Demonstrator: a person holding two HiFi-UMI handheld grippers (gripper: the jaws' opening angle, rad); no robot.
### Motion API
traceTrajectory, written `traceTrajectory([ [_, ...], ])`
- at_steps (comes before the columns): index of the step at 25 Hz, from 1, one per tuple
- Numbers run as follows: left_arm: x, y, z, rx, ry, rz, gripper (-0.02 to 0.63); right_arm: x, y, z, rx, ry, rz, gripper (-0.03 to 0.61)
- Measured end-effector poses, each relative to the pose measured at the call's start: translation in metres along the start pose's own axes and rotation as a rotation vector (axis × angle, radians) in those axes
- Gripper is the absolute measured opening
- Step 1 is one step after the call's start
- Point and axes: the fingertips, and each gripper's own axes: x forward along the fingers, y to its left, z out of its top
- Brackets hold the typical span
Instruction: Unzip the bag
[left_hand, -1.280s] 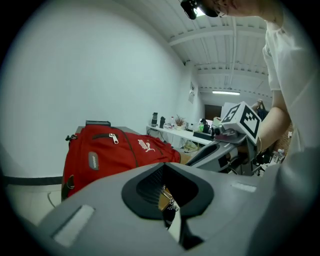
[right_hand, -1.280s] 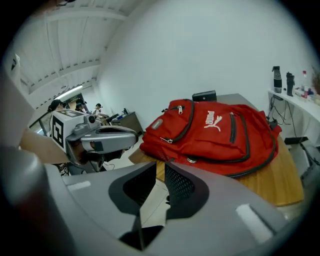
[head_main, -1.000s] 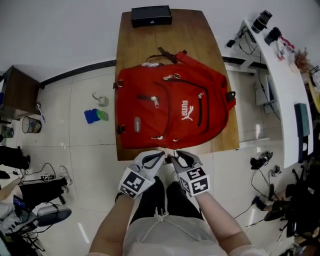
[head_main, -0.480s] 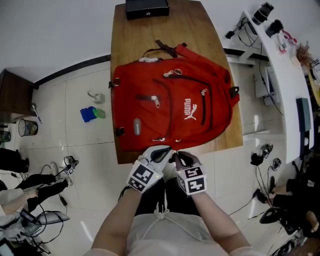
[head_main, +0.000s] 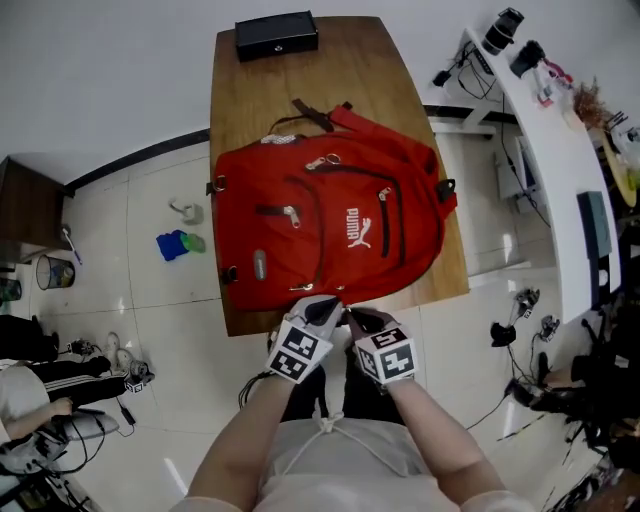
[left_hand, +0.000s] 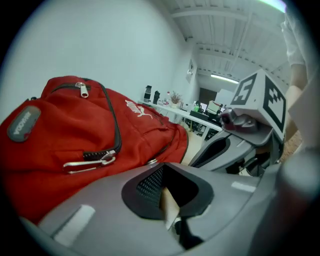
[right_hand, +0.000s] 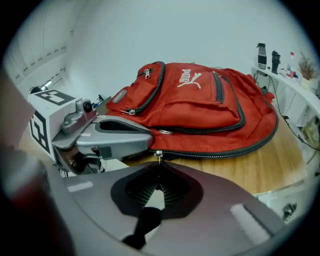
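Floor, far left: small blue-and-green object (head_main: 178, 243) on the pale tiles, well clear of the table.

Tabletop (head_main: 385, 90): wood, running away from the person. Black box (head_main: 276, 35) at the far end, apart from the bag.

Bag (head_main: 330, 230): red backpack lying flat on the tabletop, front side up, filling most of its width. Carry handle points to the far end, bottom edge sits at the near edge. White logo on the front pocket. Several dark zip lines curve across the front.

Left tongs (head_main: 320, 310): at the bag's near edge, left of centre. Its own view shows the two halves drawn together at the tips. A small metal ring (left_hand: 152, 161) on the bag lies just past them. Cannot tell whether any fabric is pinched. A silver puller (left_hand: 87, 161) on a front zip lies further off, untouched.

Right tongs (head_main: 352, 318): just beside the left pair, tips nearly meeting it. Clamped on a thin metal zipper pull (right_hand: 158, 153) that stands up from the tips. The main zip track (right_hand: 225, 152) runs off to the right along the bag's bottom seam.

Far right: long white desk (head_main: 560, 170) with scattered gear.
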Motion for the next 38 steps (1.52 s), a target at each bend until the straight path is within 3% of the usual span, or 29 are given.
traceTrajectory([
  [4,0.008,0.009,-0.004,-0.108,0.023,0.044,0.006,-0.007,-0.017,-0.002,-0.099,0.041,0.008,0.008],
  [10,0.007,0.011,-0.012,-0.088,0.085,0.102,0.006,-0.02,-0.051,-0.01,-0.174,0.083,0.008,0.008],
  [14,0.009,0.012,-0.013,-0.118,0.085,0.13,0.006,-0.031,-0.077,-0.013,-0.167,0.102,-0.01,0.009],
  [26,0.013,0.018,-0.017,-0.094,0.128,0.212,0.006,-0.06,-0.148,-0.002,-0.179,0.136,-0.055,0.011],
  [38,0.014,0.023,-0.018,-0.122,0.135,0.264,0.006,-0.073,-0.199,0.018,-0.104,0.116,-0.069,0.011],
])
